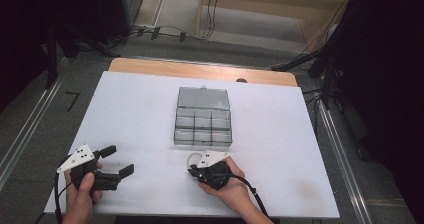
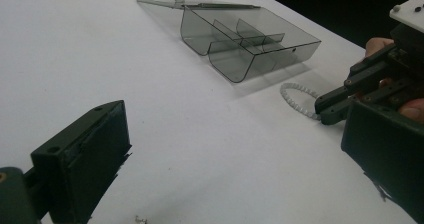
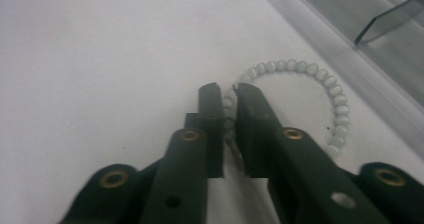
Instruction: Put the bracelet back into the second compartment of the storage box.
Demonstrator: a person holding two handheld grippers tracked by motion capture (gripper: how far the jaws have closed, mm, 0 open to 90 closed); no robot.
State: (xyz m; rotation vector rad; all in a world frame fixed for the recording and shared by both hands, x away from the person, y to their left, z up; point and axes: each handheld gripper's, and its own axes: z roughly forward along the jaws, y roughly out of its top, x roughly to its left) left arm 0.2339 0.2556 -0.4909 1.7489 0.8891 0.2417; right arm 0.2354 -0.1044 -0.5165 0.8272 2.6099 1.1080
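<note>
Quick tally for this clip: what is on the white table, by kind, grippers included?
Clear compartment box, lid open: 1
White bead bracelet, lying flat: 1
Black two-jaw grippers: 2, the left gripper open, the right gripper shut on the white bead bracelet
Total: 4

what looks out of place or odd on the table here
Nothing looks damaged or spilled. The white bead bracelet lies on the table sheet outside the open compartment box, near its front edge, with the right tool closed on its beads. The left tool is open, apart.
</note>
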